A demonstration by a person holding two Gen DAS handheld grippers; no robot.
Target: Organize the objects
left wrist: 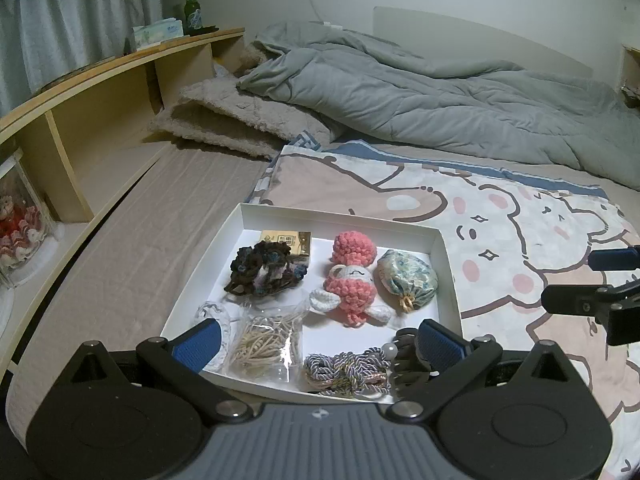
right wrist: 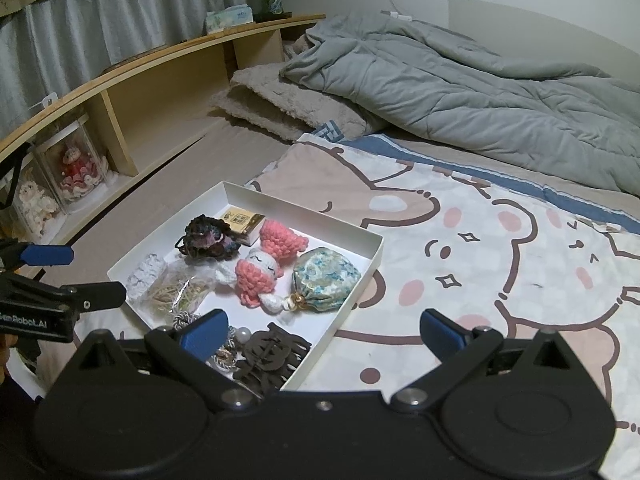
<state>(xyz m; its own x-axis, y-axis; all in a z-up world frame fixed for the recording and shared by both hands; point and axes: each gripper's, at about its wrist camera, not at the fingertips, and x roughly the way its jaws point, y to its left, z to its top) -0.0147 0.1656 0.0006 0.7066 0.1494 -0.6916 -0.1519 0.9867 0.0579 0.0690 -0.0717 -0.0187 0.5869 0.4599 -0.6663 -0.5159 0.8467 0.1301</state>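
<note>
Left wrist view: both tongs, left gripper and right gripper, gape wide and empty above the shallow white cardboard tray holding a pink crocheted doll.

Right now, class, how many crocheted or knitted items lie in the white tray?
3: the pink doll in the middle, the dark scrunchie beside it near the gold box, and a white crocheted piece at the tray's near-left corner. Others may be hidden.
</note>
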